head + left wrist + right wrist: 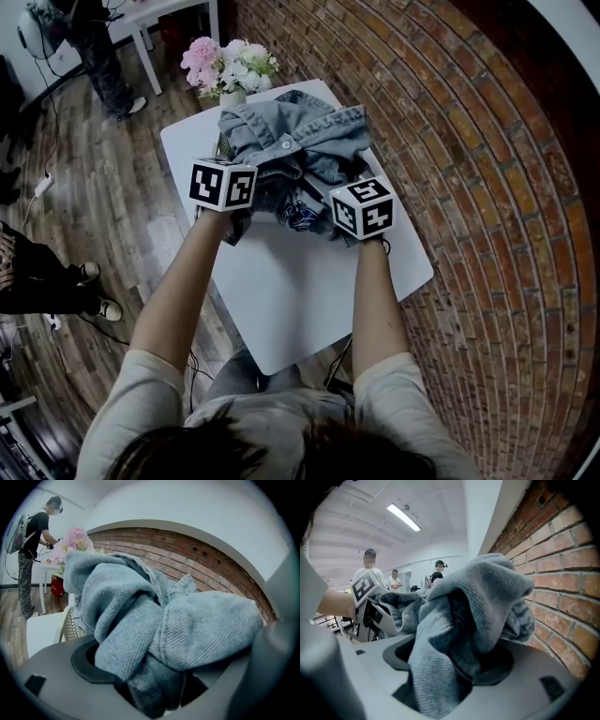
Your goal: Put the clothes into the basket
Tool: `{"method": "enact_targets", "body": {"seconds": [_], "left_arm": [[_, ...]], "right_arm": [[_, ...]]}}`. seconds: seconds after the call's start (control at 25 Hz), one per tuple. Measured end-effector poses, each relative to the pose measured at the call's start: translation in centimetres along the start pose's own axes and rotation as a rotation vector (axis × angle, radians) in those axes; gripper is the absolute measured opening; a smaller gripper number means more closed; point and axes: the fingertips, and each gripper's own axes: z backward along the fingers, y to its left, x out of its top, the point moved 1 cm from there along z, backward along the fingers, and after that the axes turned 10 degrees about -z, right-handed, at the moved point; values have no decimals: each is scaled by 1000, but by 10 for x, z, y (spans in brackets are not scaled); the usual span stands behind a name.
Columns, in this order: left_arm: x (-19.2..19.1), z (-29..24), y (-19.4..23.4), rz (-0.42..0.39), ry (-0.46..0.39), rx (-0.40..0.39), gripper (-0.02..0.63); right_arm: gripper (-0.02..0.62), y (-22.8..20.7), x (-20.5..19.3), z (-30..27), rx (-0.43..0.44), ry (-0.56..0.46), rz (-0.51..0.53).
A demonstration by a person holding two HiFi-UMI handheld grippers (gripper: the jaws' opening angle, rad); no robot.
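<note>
Denim garment (295, 141): pale blue and crumpled; heaped at the far end of the table over the basket, its near edge at your two grippers.
Left gripper (154, 691): in your left hand; jaws closed on a thick twisted fold of the denim, which bulges up and fills most of this gripper's view.
Right gripper (440, 686): in your right hand; jaws clamped on another bunch of the same cloth, with a fold hanging down between them.
Basket (70, 625): white with a perforated wall; only a sliver shows under the cloth, standing on the table.
Table (281, 300): white and small; the near half in front of you is bare.
Flowers (230, 64): pink and white bunch at the table's far edge, just behind the garment.
Brick wall (567, 597): red-brown, close on your right.
Floor (103, 187): dark wooden boards, left of the table.
Bystander (33, 550): stands at another white table, well apart from yours.
</note>
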Motion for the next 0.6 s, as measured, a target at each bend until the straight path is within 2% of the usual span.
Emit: {"method": "enact_targets", "body": {"seconds": [0.28,0.44,0.6], "left_arm": [[-10,0,19,42,7,90,480],[-13,-1,27,52,18,125,482],[-13,-1,31,38,25,158,482]], "right_arm": [[350,-8,0,-2,-42,-19,-22],[348,-13,-1,-3,-53,-27,-51],[328,-14,1,-5,-51,-39,-34]]}}
